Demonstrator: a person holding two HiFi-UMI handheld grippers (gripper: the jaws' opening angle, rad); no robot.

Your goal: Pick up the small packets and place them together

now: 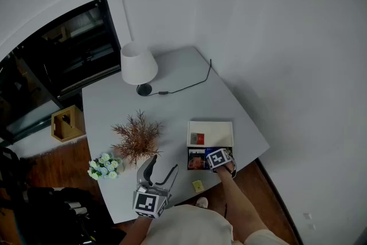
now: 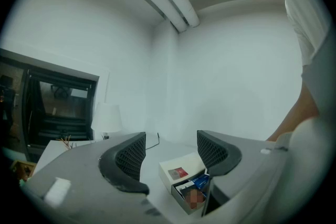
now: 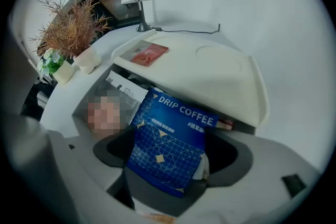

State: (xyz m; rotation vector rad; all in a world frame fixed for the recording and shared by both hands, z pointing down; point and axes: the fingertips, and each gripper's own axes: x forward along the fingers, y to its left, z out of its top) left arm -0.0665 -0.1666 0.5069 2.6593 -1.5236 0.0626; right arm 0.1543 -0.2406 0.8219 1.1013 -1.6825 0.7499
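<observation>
Right gripper view: blue drip-coffee packet (image 3: pixel 173 123) lies between the jaws of the right gripper (image 3: pixel 169 157), inside the open box (image 2: pixel 179 201). Red packet (image 3: pixel 149 53) sits on the white lid (image 3: pixel 210 76) beyond. Head view: small yellow packet (image 1: pixel 198 185) lies alone on the surface (image 1: pixel 172 74), between both grippers. Box contents partly mosaic-covered; pad contact with the blue packet unclear. Right jaws spread wide, no visible pinch. Left gripper (image 2: pixel 170 152): jaws wide, empty, level.

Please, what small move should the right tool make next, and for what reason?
Probably close the right tool on the blue drip coffee packet. Its jaws stand open on either side of the packet, which lies in the box, and the pads do not press it yet.
</observation>
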